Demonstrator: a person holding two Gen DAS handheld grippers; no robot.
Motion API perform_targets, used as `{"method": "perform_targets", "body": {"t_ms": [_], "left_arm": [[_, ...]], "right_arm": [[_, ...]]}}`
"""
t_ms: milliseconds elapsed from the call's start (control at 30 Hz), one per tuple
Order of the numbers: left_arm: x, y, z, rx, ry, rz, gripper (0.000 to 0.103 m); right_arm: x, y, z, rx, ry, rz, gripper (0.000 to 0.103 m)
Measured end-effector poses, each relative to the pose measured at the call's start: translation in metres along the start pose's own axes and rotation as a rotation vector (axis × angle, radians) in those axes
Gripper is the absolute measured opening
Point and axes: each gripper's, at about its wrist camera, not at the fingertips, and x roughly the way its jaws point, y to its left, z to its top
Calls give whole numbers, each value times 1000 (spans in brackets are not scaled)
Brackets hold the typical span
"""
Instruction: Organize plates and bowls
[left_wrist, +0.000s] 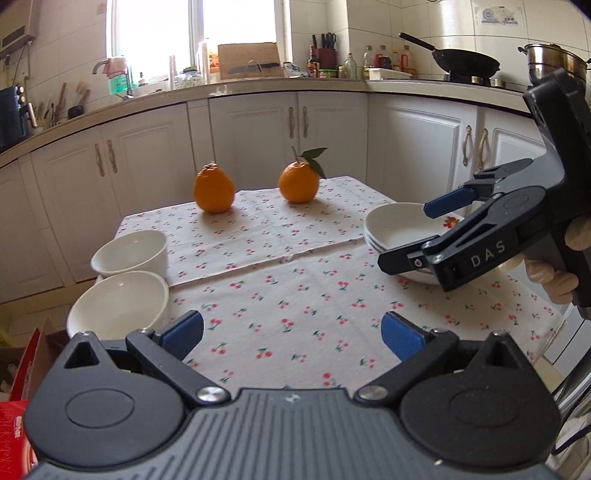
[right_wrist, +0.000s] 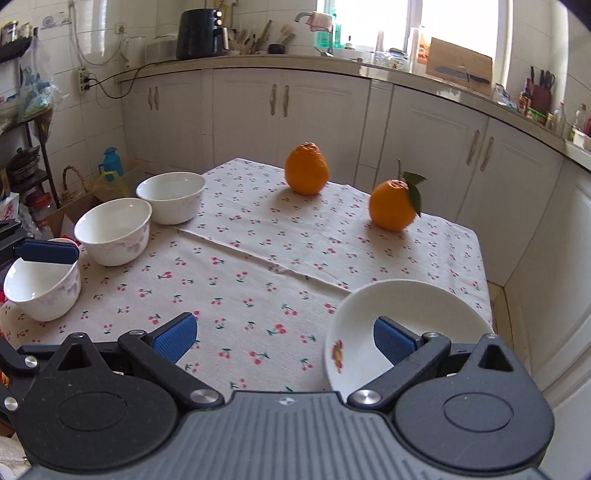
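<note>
Three bowls (right_wrist: 112, 230) left of the open right tongs (right_wrist: 284, 338) — plates (right_wrist: 413, 314) just right.

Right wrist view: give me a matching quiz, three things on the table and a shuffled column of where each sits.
Things:
1. leafy orange
2. deep bowls
3. fruit-print plate

Places:
A. in a row along the left edge
B. near right, under one finger of the right claw
C. far side of the cloth

Pairs: 1-C, 2-A, 3-B
</note>
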Motion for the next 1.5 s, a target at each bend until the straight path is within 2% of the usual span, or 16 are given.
{"method": "perform_targets", "body": {"t_ms": [200, 400, 600, 767, 833, 1033, 1133, 1267, 1500], "left_arm": [[-28, 39, -19, -11, 31, 72, 102], [-42, 82, -25, -15, 64, 116, 102], [-31, 123, -28, -67, 135, 88, 100], [-18, 146, -34, -126, 191, 35, 96], [-13, 151, -36, -146, 212, 22, 89], [-6, 158, -38, -189, 242, -27, 78], [-3, 162, -37, -209, 247, -38, 72], [-2, 167, -36, -234, 253, -57, 66], [-1, 167, -36, -244, 263, -82, 56]], "right_arm": [[12, 51, 4, -94, -18, 118, 103], [23, 102, 4, -239, -29, 253, 103], [36, 145, 6, -367, -28, 363, 103], [47, 171, 7, -412, -21, 425, 103], [50, 177, 7, -419, -15, 444, 103], [55, 183, 9, -419, -12, 472, 102], [57, 184, 11, -427, -10, 483, 99], [57, 185, 11, -439, 0, 507, 88], [56, 188, 11, -457, -8, 521, 84]]}}
